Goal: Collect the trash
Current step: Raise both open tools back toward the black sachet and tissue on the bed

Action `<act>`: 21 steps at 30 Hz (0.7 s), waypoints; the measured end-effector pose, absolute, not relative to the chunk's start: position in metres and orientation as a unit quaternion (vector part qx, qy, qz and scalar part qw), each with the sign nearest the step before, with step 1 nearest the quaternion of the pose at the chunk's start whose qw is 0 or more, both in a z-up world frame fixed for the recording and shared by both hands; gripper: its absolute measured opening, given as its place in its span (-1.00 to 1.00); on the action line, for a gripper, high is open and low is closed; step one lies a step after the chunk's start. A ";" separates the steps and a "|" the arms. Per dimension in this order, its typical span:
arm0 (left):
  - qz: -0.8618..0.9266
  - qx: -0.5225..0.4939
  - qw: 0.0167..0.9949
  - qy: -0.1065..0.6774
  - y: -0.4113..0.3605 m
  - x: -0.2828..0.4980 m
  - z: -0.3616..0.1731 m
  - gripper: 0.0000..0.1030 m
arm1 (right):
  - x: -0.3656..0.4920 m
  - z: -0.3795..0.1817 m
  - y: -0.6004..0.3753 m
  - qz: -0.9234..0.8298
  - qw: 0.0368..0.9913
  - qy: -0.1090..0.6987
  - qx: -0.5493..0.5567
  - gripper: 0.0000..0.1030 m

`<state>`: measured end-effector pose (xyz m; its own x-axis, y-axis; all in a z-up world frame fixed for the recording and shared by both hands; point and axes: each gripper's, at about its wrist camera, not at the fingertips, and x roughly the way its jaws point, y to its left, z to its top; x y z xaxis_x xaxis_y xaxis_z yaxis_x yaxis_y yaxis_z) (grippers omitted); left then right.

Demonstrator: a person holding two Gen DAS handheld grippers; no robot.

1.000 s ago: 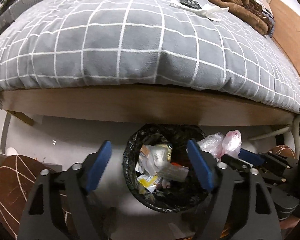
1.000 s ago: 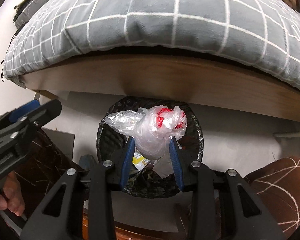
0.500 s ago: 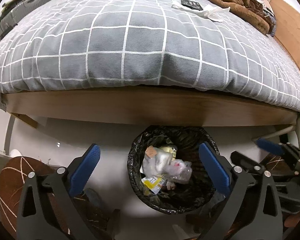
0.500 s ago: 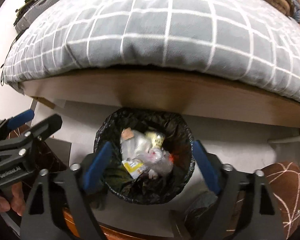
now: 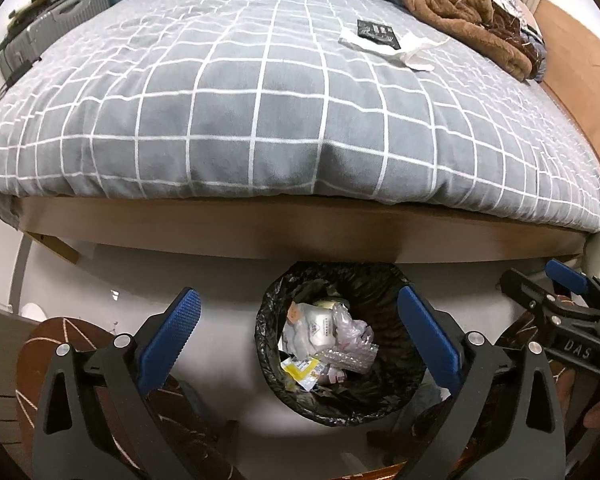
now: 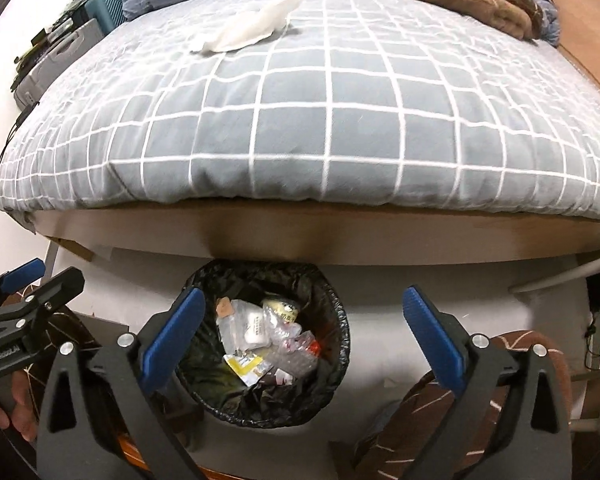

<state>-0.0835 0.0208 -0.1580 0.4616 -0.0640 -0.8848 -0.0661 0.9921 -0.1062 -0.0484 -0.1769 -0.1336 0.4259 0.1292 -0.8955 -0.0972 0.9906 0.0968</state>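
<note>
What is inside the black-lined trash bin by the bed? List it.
The trash bin holds crumpled clear plastic bags, a white packet and a yellow wrapper. Whatever lies beneath that top layer is covered.

Both wrist views look down and forward, side by side, sharing the bin (image 5: pixel 340 344) (image 6: pixel 262 344) near below and the bed (image 5: pixel 284 112) (image 6: pixel 320 112) beyond.

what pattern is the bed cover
Grey with a white grid check; the bed cover shows best in the left wrist view.
</note>
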 end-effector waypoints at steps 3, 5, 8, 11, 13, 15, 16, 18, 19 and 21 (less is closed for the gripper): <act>0.001 -0.060 0.853 0.518 0.021 -0.084 -0.151 0.89 | -0.047 -0.125 -0.181 0.062 0.848 0.526 0.015 0.85; 0.000 -0.059 0.855 0.516 0.021 -0.084 -0.147 0.89 | -0.046 -0.120 -0.182 0.062 0.850 0.523 0.016 0.85; 0.000 -0.053 0.857 0.513 0.020 -0.084 -0.140 0.89 | -0.045 -0.111 -0.184 0.059 0.855 0.515 0.016 0.85; 0.000 -0.052 0.860 0.508 0.020 -0.082 -0.130 0.89 | -0.041 -0.100 -0.185 0.056 0.860 0.507 0.016 0.85; -0.001 -0.051 0.862 0.504 0.020 -0.081 -0.124 0.89 | -0.038 -0.090 -0.185 0.056 0.864 0.499 0.016 0.85; 0.000 -0.048 0.865 0.499 0.020 -0.079 -0.115 0.89 | -0.034 -0.083 -0.185 0.055 0.867 0.495 0.016 0.85; 0.000 -0.048 0.867 0.496 0.020 -0.077 -0.110 0.89 | -0.032 -0.078 -0.186 0.055 0.869 0.491 0.017 0.85; 0.001 -0.047 0.869 0.492 0.021 -0.073 -0.103 0.89 | -0.027 -0.070 -0.185 0.057 0.872 0.487 0.020 0.85; 0.002 -0.047 0.870 0.490 0.021 -0.071 -0.099 0.89 | -0.024 -0.066 -0.185 0.058 0.873 0.483 0.019 0.85; 0.003 -0.045 0.873 0.486 0.021 -0.065 -0.091 0.89 | -0.019 -0.059 -0.184 0.058 0.876 0.478 0.018 0.85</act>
<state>-0.0646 0.0213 -0.0915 0.5271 -0.0389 -0.8489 -0.0483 0.9960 -0.0756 -0.0186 -0.1840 -0.0586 0.5361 0.1199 -0.8356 -0.0851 0.9925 0.0878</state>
